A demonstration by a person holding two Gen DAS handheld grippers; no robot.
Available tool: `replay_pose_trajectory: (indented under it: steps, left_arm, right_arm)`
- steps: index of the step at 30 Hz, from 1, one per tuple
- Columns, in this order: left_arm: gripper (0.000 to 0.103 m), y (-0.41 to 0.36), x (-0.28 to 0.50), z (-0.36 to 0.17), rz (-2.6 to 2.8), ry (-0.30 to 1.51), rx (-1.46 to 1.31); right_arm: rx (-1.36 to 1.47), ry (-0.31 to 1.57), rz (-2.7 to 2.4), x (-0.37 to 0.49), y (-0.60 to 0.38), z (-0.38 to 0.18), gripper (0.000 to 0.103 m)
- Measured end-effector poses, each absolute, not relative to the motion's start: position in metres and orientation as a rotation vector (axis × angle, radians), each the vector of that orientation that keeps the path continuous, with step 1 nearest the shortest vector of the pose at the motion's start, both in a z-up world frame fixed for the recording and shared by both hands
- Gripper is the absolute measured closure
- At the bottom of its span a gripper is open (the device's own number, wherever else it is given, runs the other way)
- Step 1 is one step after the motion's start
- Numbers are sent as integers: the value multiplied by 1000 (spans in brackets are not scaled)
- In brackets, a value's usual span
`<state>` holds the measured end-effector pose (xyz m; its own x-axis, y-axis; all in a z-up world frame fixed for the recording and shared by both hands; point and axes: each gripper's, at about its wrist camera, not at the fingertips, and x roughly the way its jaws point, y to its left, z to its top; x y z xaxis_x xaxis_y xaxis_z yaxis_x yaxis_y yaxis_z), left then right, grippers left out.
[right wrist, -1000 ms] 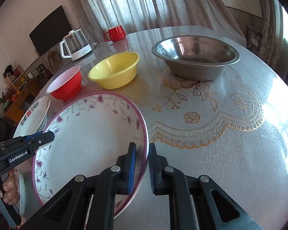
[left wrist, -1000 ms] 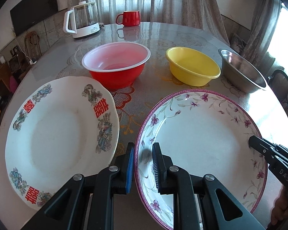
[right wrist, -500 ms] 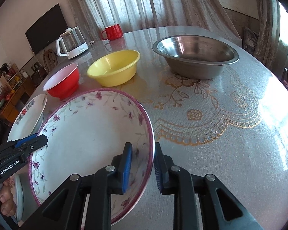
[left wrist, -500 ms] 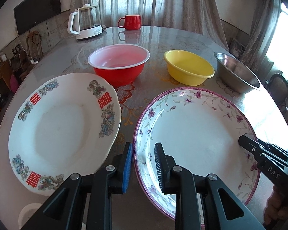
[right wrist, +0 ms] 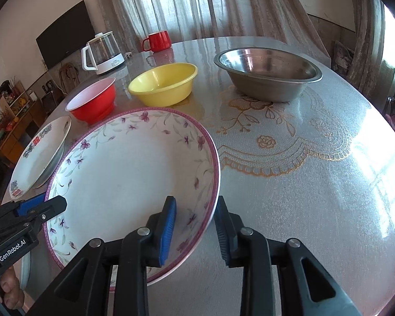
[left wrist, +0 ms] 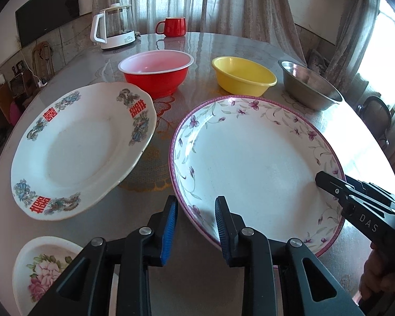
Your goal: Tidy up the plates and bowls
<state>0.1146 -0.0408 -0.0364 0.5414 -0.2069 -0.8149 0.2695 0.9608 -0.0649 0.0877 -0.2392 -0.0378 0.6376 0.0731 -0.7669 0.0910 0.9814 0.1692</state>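
Big flower plate: the big flower plate (left wrist: 255, 166) sits flat on the table (right wrist: 316, 184), close to the near edge. It has purple flowers and a pink rim.

Left gripper: the left gripper (left wrist: 196, 226) is opening. The plate's near rim is between its two fingers, but the pads do not squeeze it. There is a gap on both sides.

Right gripper: the right gripper (right wrist: 194, 229) is opening too. The plate's right rim is between its fingers. It looks let go, not pinched.

Where the plate is to the tools: one gripper is at the plate's left side and one at its right side, each with its fingers on both sides of the rim.

Other plates: the plate with red letters (left wrist: 81, 147) lies just to the left of the flower plate, apart from it. A small rose dish (left wrist: 42, 268) peeks in at the near left corner.

Bowls: the red bowl (left wrist: 155, 72), the yellow bowl (left wrist: 243, 79) and the metal bowl (right wrist: 267, 72) stand in a row behind the plates, each alone.

Done so far: I think the flower plate is set down in its spot.

Still to do: nothing is stacked yet. The plates probably need to go together, and the bowls too.
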Motion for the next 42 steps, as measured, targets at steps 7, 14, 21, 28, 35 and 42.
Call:
replay_pose_trajectory:
  steps: [7, 14, 21, 28, 35, 42]
  left_arm:
    - [79, -33, 110, -36, -276, 944, 49]
    - [81, -30, 109, -31, -263, 937, 54]
    - [80, -30, 110, -32, -265, 930, 28]
    - [68, -25, 106, -31, -248, 925, 12]
    - [53, -18, 97, -22, -229, 883, 18]
    - [48, -10, 86, -9, -200, 831, 27]
  right_arm:
    - [217, 867, -17, 80, -243, -33, 85]
    - [214, 882, -7, 78, -239, -38, 84]
    - [224, 887, -7, 79, -239, -38, 83]
    - [224, 902, -20, 74, -237, -36, 73]
    - [207, 835, -70, 64, -241, -21, 61]
    - [206, 780, -29, 64, -232, -8, 41]
